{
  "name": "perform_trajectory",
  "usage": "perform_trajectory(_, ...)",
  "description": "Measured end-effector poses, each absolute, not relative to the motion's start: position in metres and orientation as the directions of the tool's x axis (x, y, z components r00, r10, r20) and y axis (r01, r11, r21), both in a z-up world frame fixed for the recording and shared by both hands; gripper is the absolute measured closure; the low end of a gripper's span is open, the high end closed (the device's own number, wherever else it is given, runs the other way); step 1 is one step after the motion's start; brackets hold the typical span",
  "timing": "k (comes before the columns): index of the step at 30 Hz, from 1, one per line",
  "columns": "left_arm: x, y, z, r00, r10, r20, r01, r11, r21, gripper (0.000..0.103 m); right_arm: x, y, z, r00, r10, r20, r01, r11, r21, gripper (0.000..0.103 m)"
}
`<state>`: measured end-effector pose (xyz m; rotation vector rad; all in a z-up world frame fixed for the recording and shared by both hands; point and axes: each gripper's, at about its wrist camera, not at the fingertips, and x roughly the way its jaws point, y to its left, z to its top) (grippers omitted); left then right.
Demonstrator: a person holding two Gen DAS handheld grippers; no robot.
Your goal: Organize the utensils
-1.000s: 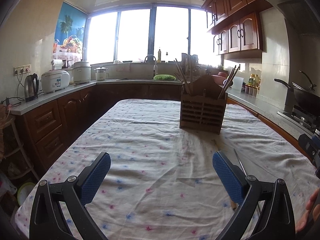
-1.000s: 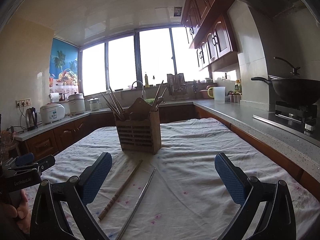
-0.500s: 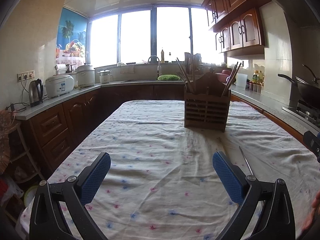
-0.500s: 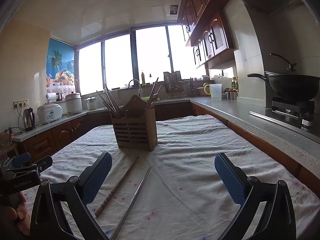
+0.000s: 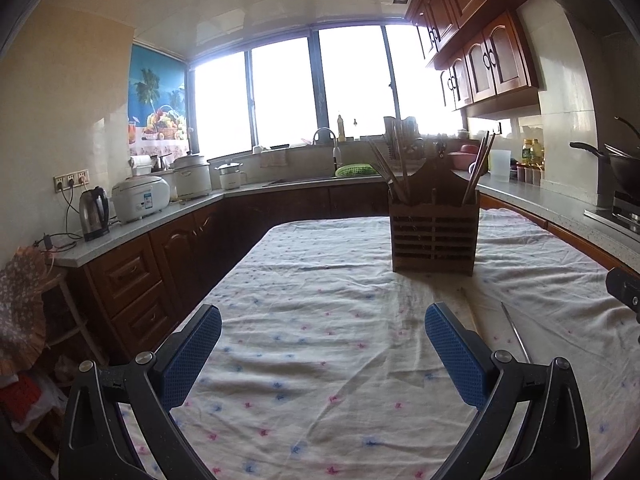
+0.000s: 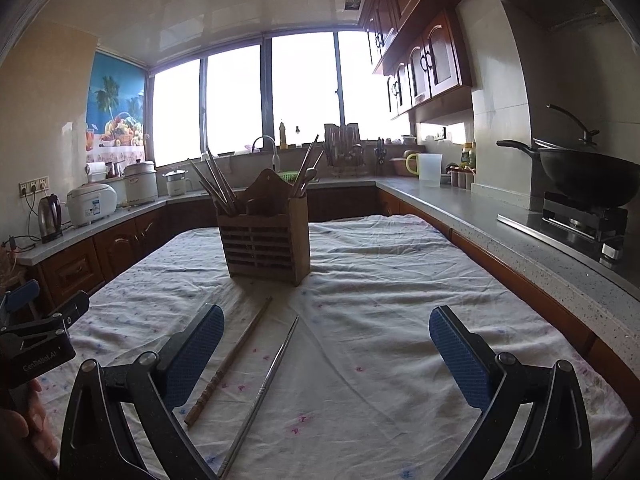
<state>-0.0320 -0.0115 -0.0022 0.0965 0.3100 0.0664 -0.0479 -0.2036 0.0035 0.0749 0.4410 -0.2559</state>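
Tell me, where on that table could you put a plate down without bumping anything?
On the tablecloth, right of the wooden utensil holder toward the counter, or left of it in the left view. It is crowded in front of the holder: a wooden chopstick and metal chopstick lie there.

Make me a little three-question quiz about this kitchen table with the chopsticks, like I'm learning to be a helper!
1. True or false: the right gripper is already holding a chopstick.
2. How many chopsticks lie loose on the tablecloth in the right wrist view? A) one B) two C) four
3. Fill in: the wooden chopstick and the metal chopstick lie in front of the wooden ____, which already has utensils standing in it.

Key
1. False. Both the right gripper and the left gripper are open and empty.
2. B
3. holder
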Motion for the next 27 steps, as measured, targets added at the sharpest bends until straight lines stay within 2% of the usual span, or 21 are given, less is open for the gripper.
perform_trajectory(4,-0.029,-0.013,-0.001,0.947,0.058,-0.317,-0.027,0.994,0.102,0.001,-0.037,-0.202,0.006,0.835,-0.248,-0.491,0.271,0.962,-0.024,0.0)
perform_trajectory(8,-0.025,-0.019,-0.007,0.932,0.088,-0.353,-0.034,0.987,0.157,0.001,-0.045,-0.197,0.005,0.864,-0.221,-0.452,0.237,0.971,-0.022,0.0)
perform_trajectory(13,-0.027,-0.018,-0.006,0.931,0.049,-0.361,-0.01,0.994,0.109,0.001,-0.051,-0.197,0.001,0.877,-0.214,-0.43,0.243,0.97,0.014,0.0)
perform_trajectory(27,-0.032,-0.016,-0.006,0.924,0.047,-0.381,-0.016,0.996,0.084,0.001,-0.057,-0.198,-0.007,0.891,-0.198,-0.409,0.233,0.972,0.037,0.0)
